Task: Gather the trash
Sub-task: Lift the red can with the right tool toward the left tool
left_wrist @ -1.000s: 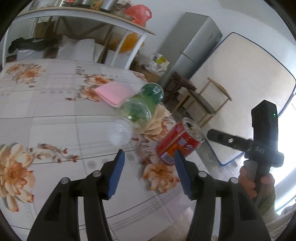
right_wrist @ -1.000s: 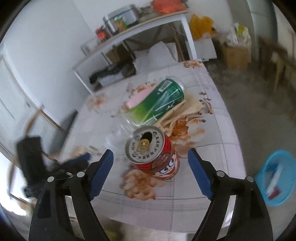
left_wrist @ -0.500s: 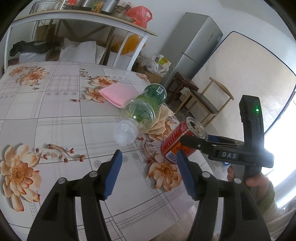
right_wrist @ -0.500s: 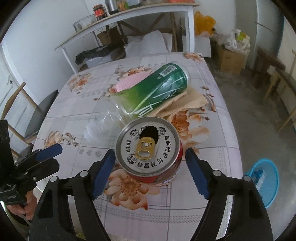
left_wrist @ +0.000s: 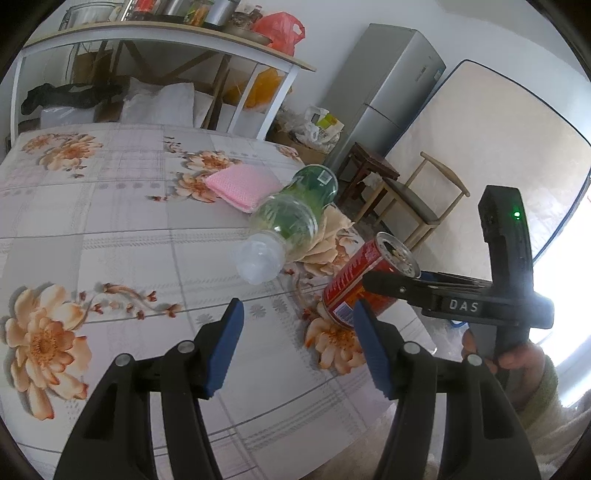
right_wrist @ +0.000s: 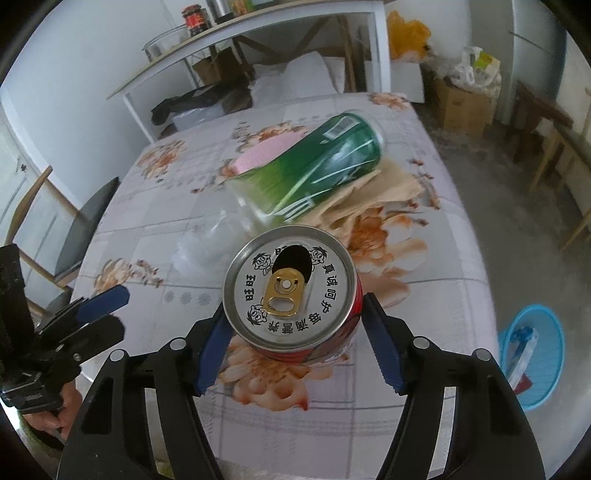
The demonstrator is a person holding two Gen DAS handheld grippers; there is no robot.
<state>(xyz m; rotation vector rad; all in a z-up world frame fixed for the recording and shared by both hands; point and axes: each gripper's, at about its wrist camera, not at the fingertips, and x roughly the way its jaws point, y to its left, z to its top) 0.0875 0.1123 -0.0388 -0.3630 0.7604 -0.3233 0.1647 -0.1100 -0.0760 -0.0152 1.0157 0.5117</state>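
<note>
A lived-in home, part dining room and part storeroom. At centre, a table (left_wrist: 110,229) under a flowered plastic cloth (right_wrist: 424,295), littered with a pink cleaning cloth (left_wrist: 242,184), an empty green bottle (right_wrist: 314,166) and crumpled brown paper (right_wrist: 373,192). Toward 11 o'clock in the left wrist view, a white shelf (left_wrist: 166,33) crowded with jars and pots, bedding and bags stuffed beneath. At 1 o'clock, a grey fridge (left_wrist: 388,92); at 2 o'clock, a mattress (left_wrist: 480,147) leaning on the wall behind a wooden chair (left_wrist: 417,199). In the right wrist view, cardboard boxes (right_wrist: 461,107) at 1 o'clock and a blue plastic basket (right_wrist: 532,354) at 4 o'clock on a bare concrete floor (right_wrist: 498,184).
</note>
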